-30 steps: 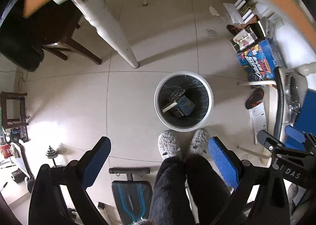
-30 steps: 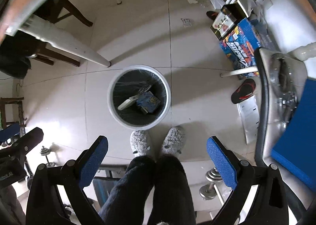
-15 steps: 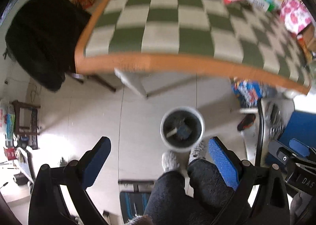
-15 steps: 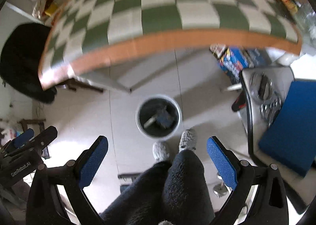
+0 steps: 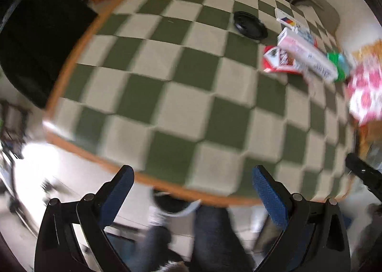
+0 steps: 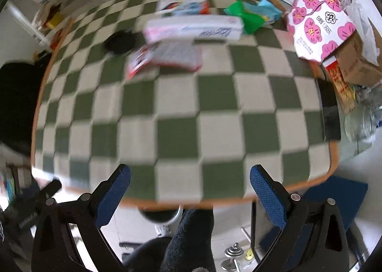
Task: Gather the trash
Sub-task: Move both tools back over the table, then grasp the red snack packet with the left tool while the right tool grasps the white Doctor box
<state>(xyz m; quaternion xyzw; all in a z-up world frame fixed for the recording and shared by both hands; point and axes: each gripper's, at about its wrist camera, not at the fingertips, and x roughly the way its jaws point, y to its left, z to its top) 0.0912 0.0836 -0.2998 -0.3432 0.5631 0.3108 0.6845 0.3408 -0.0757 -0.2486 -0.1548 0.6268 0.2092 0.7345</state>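
Both views have swung up from the round bin to the checkered tablecloth (image 6: 176, 133); each gripper (image 5: 192, 183) (image 6: 189, 182) gapes empty.

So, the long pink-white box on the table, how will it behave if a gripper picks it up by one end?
The long box looks like thin cardboard, so probably light and fairly stiff. Gripped at one end, it may sag or swing. It rests partly on the red packet, so lifting could shift that.
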